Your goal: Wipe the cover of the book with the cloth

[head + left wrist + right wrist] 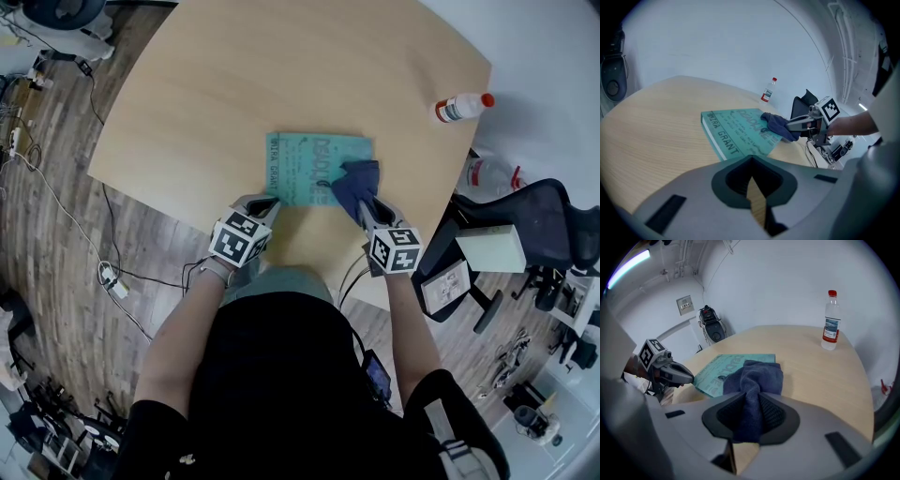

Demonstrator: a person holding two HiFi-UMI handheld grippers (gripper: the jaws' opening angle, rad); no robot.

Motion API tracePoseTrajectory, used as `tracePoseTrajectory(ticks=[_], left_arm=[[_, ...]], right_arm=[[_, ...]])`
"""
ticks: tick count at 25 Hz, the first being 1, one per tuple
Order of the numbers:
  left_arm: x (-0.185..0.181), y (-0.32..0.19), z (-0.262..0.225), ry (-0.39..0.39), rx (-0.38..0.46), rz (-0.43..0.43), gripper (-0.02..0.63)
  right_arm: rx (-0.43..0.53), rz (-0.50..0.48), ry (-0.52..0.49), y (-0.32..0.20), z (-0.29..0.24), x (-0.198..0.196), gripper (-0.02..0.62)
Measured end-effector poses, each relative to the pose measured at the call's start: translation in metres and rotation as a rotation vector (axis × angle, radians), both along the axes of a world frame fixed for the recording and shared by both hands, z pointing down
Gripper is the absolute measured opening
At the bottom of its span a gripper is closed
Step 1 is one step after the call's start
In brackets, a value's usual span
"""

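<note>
A teal book (305, 164) lies flat on the wooden table (234, 84), its spine to the left. A dark blue cloth (357, 181) rests bunched on the book's near right corner, with my right gripper (366, 208) shut on its near end. In the right gripper view the cloth (757, 378) runs out from between the jaws onto the book (719, 366). My left gripper (266, 206) is shut and holds nothing; its tips sit at the book's near left corner. In the left gripper view the book (733, 133) lies just ahead, with the cloth (778, 125) beyond it.
A clear bottle with a red cap (461, 107) lies near the table's far right edge. A black office chair (534, 220) and a pale box (491, 247) stand right of the table. Cables (111, 274) trail over the wood floor on the left.
</note>
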State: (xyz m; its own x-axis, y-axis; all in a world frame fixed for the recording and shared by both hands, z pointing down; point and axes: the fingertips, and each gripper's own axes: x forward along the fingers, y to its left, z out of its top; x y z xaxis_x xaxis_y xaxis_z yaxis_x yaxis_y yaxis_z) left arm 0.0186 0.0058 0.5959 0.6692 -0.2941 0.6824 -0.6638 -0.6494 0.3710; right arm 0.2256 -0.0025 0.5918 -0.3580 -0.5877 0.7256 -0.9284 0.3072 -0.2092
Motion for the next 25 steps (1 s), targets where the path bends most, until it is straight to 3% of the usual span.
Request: tracePoseTrajectory(ticks=[8,13,17,19,22,25], left_arm=[[0.002,-0.001,-0.001,0.005,-0.002,-0.002,0.02],[0.001,-0.001,-0.001,0.006,-0.003,-0.005,0.02],[0.004,0.005,-0.004,-0.046,0.074,0.094,0.021],[0.003,0.008,-0.01,-0.02,0.104,0.112,0.025],[-0.007,0.01,-0.013,0.007,0.104,0.084,0.123],[-0.022,0.015,0.002,-0.065,0.108,0.096,0.146]], right_arm=[[-0.022,-0.06,0.085,0.008,0.002,-0.019,0.097],[-0.055,-0.076,0.068,0.005,0.003,-0.037,0.097],[-0.063,-0.099,0.09,0.003,0.005,-0.045,0.097],[-0.068,-0.099,0.091,0.003,0.005,-0.046,0.097],[-0.071,-0.097,0.089,0.002,0.004,-0.046,0.097],[-0.075,-0.098,0.088,0.002,0.004,-0.048,0.097]])
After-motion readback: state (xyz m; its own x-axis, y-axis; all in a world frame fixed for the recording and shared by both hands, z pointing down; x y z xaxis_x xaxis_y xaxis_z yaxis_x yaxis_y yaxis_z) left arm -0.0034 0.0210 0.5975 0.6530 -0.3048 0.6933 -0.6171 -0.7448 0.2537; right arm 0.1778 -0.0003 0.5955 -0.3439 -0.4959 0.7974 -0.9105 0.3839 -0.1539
